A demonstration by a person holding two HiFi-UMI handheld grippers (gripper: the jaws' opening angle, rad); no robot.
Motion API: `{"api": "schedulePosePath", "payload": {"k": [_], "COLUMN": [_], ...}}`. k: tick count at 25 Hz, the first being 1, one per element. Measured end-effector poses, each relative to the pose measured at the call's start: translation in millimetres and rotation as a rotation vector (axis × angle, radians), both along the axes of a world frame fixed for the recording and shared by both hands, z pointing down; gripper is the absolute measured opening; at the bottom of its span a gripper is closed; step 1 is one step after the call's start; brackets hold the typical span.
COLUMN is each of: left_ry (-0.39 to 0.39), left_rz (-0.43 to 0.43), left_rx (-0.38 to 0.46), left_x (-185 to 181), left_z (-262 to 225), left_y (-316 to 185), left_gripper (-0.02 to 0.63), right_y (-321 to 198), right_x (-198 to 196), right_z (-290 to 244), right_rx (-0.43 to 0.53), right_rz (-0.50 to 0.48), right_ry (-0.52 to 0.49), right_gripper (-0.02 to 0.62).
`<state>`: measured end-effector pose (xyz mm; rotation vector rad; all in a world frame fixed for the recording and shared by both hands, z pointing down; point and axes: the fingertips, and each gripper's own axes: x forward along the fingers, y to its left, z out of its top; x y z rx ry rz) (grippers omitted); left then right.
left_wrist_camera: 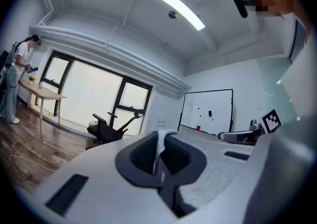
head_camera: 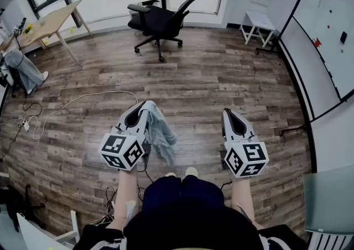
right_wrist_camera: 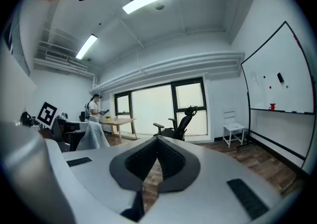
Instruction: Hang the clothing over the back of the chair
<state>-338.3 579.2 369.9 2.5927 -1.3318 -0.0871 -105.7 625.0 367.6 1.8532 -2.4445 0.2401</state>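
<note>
Jaws of left gripper (head_camera: 145, 105) pinch clothing (head_camera: 161, 134); chair (head_camera: 159, 19) well apart; cable (head_camera: 83, 98) nearby.

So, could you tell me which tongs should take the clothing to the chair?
Left. The left tongs are shut on the pale grey-blue cloth garment; the right tongs are shut and empty. The black office chair stands ahead of both.

- Far to the left of the office chair (head_camera: 160, 19), a person (head_camera: 22, 72) is cut off by the picture's edge; only the legs and one shoe show.
- Nearer than the chair, the upper end of the clothing (head_camera: 161, 133) is hidden, pinched between the jaws of the left gripper (head_camera: 142, 109).
- To the right of the chair, the marks on the whiteboard (head_camera: 326, 33) are too small to tell; perhaps they are magnets.
</note>
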Motion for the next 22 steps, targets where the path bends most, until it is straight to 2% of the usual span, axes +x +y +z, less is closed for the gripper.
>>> {"api": "schedulePosePath", "payload": {"k": [8, 13, 22], "left_ry": [0.0, 0.008, 0.021], "left_rz": [-0.009, -0.011, -0.006], "left_rx": [0.007, 0.008, -0.003], "left_x": [-1.1, 1.5, -25.2], "left_z": [0.3, 1.5, 10.7], "left_y": [-1.3, -1.9, 0.0], "left_gripper": [0.009, 0.009, 0.009], "right_y": [-0.6, -2.0, -0.3], "right_x": [0.8, 5.0, -10.2], "right_z": [1.0, 2.8, 19.7], "right_rx": [0.002, 0.001, -0.046], "right_rz": [0.001, 0.006, 0.055], "right_ry": [-0.002, -0.061, -0.084], "right_gripper": [0.026, 0.028, 0.028]}}
